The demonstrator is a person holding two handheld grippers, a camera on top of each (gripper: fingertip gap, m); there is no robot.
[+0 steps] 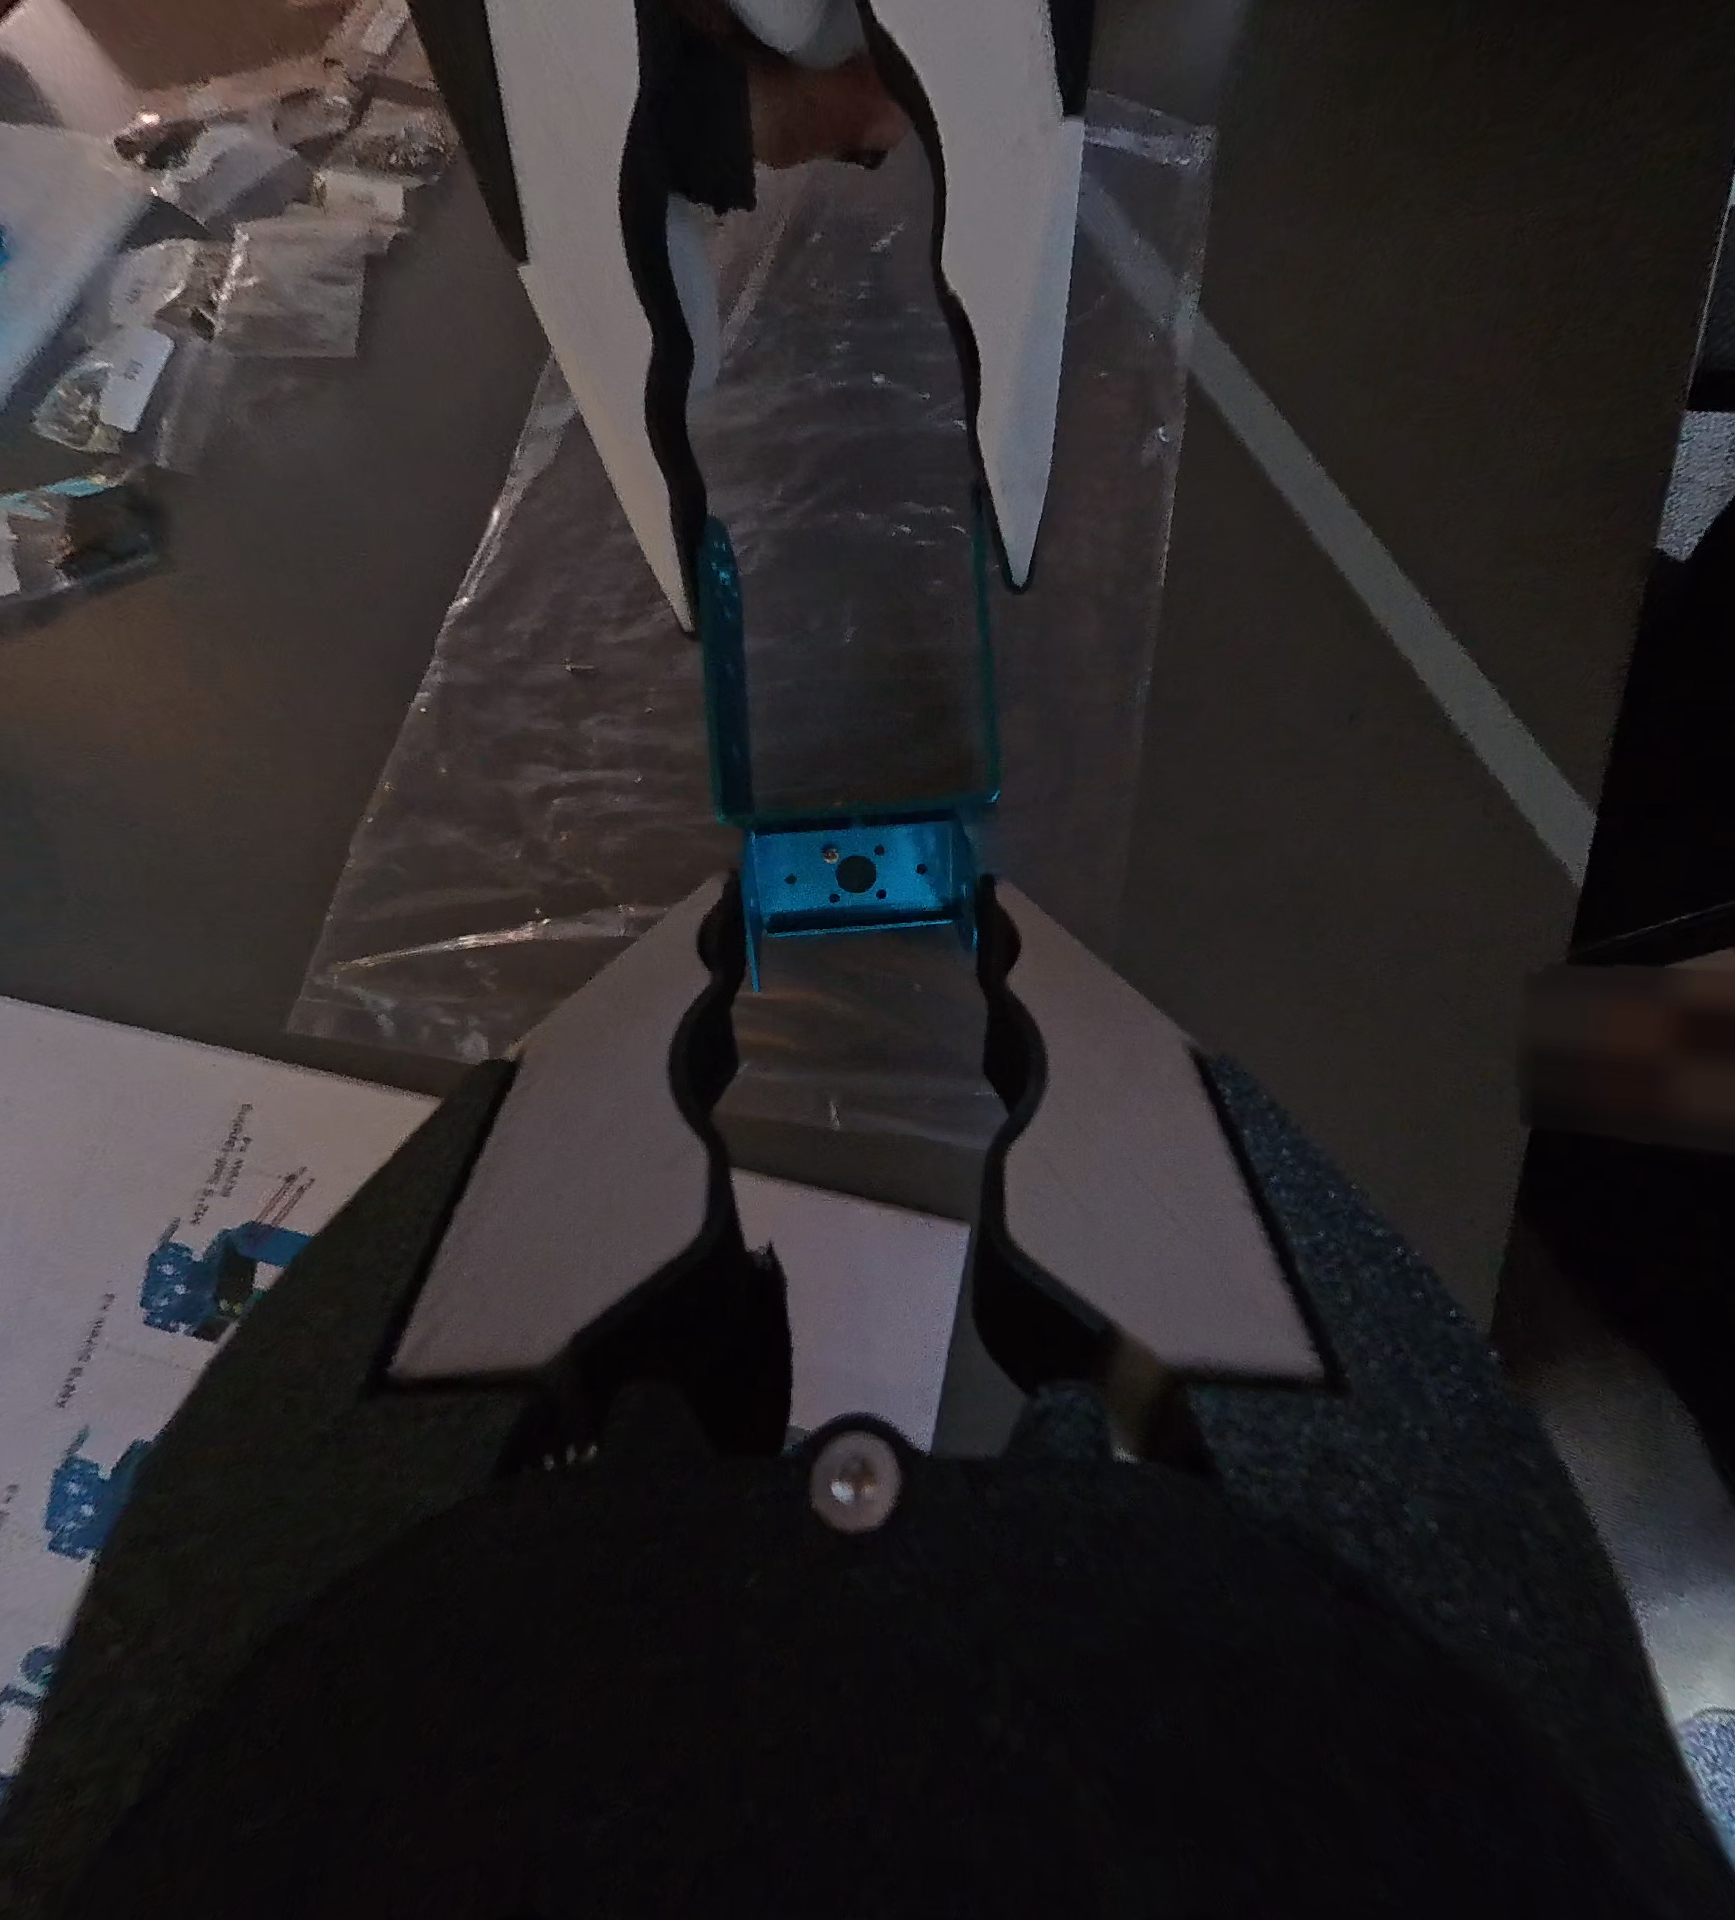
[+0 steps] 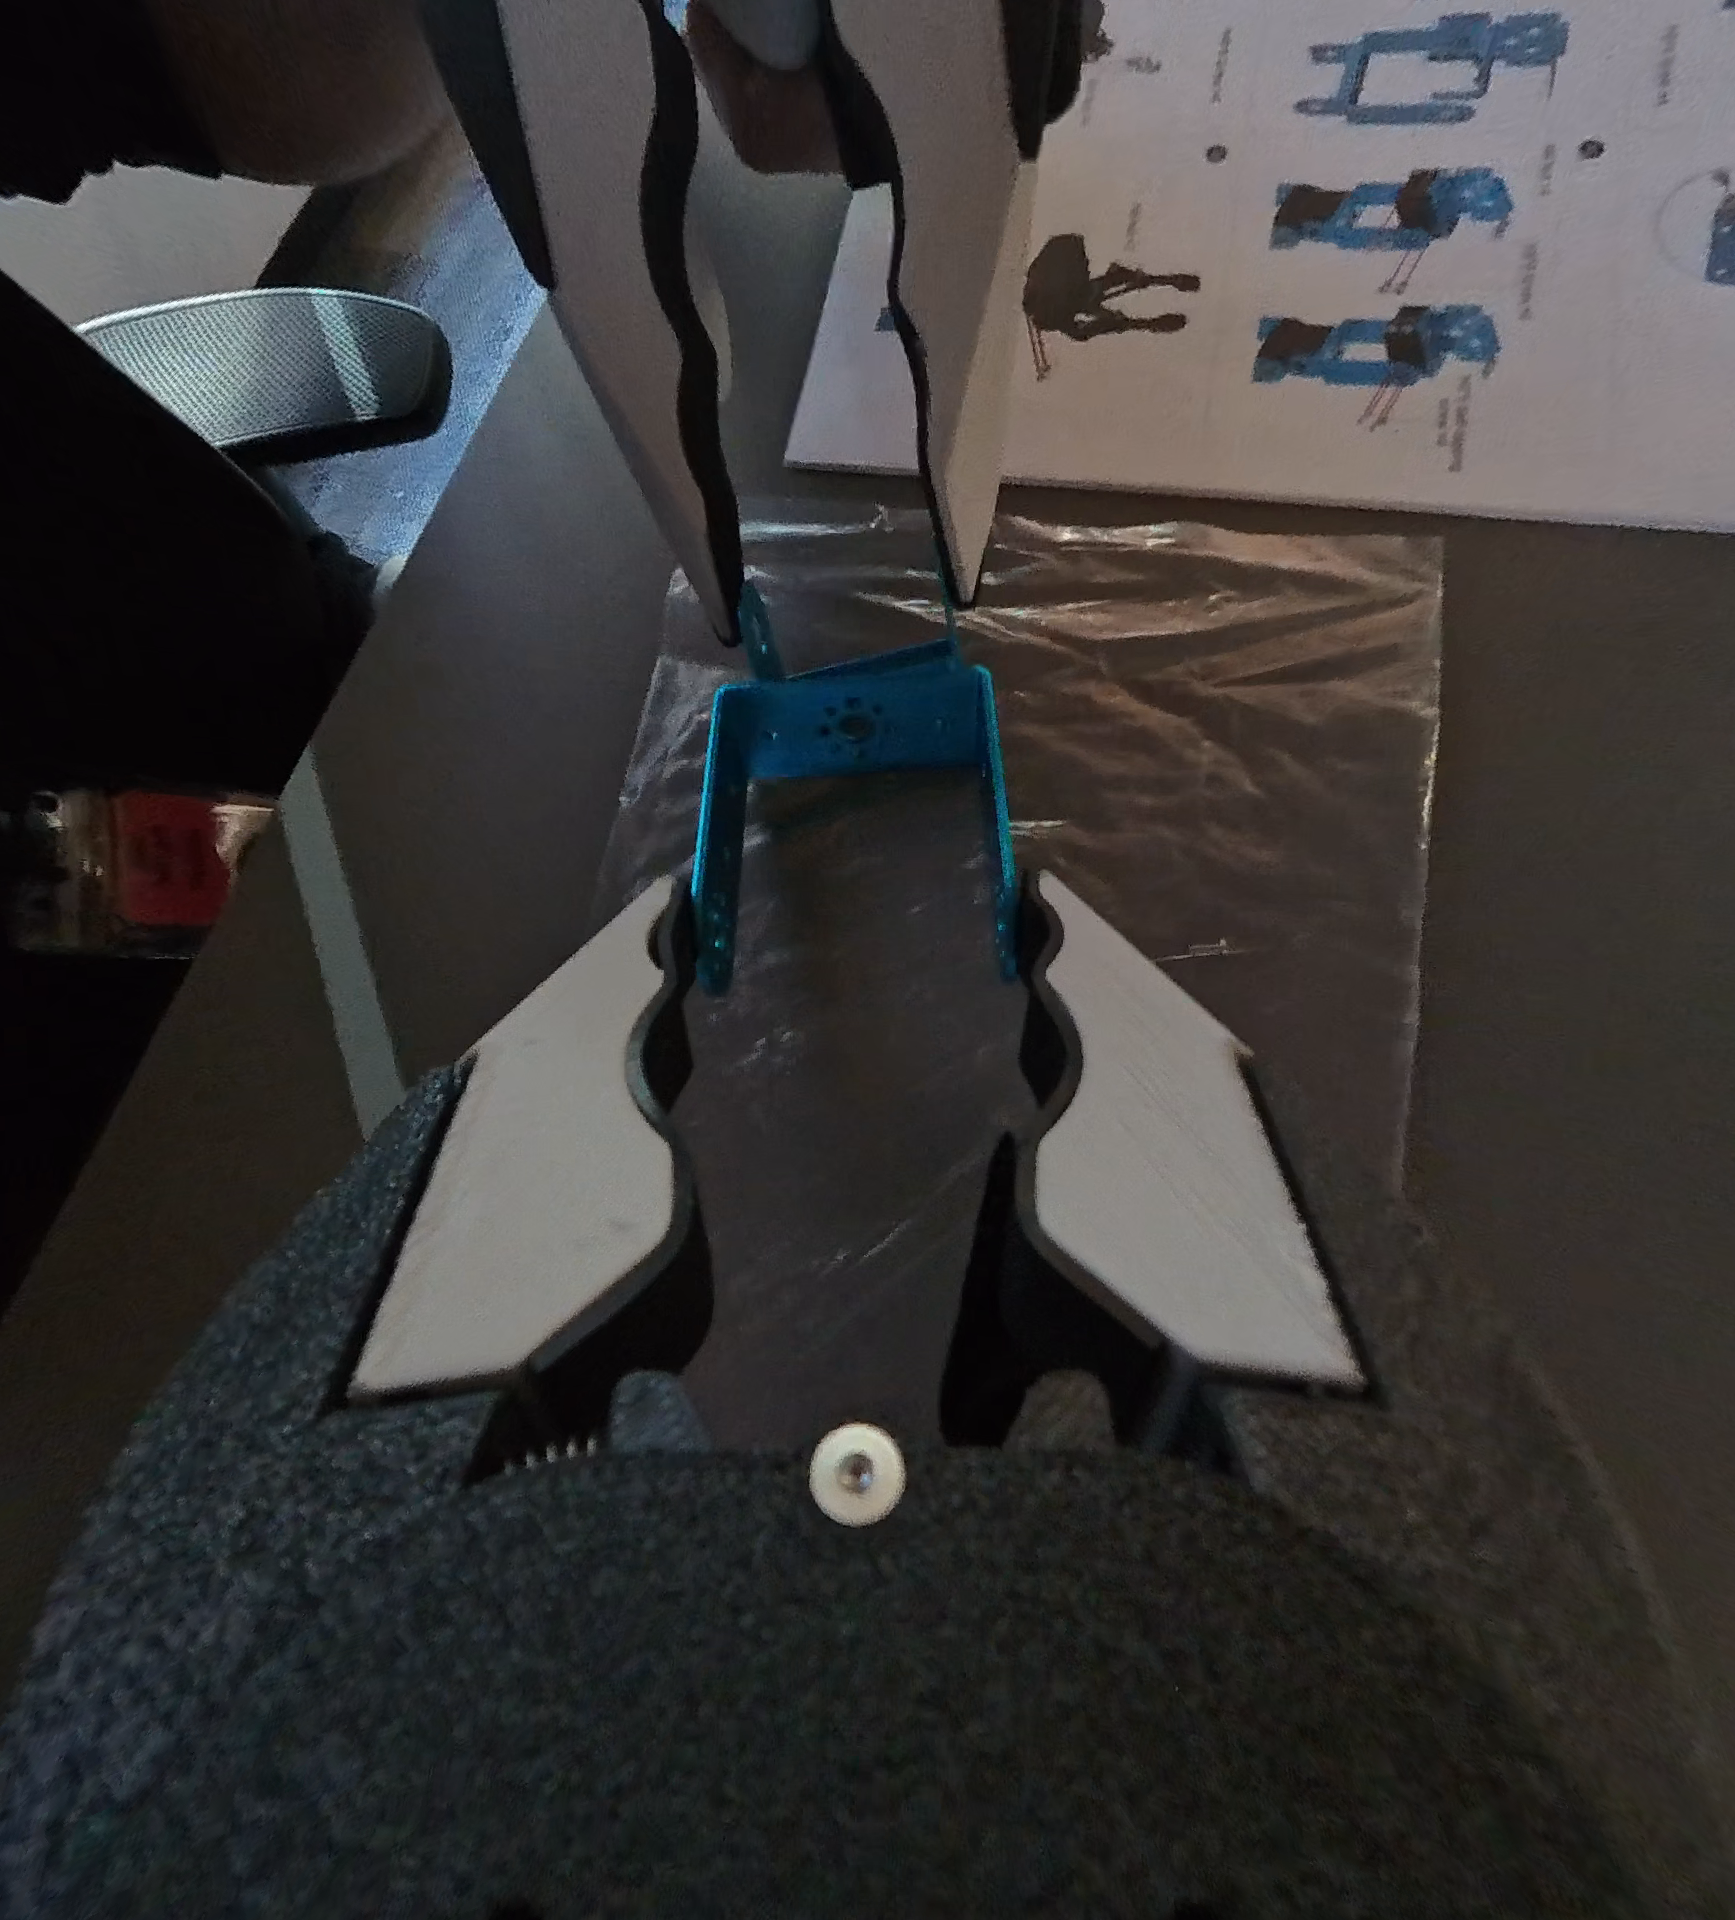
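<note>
Tool jaws on our left were clamped on a small blue bracket, meeting a larger blue U-bracket held opposite, above a plastic bag on the surface. From our right tool, its fingers pinched the U-bracket's arms near an instruction sheet.

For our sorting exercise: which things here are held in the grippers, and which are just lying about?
Held: small bracket in left gripper; large bracket in right gripper.
Lying about: plastic bag, instruction sheet, parts bags.
</note>
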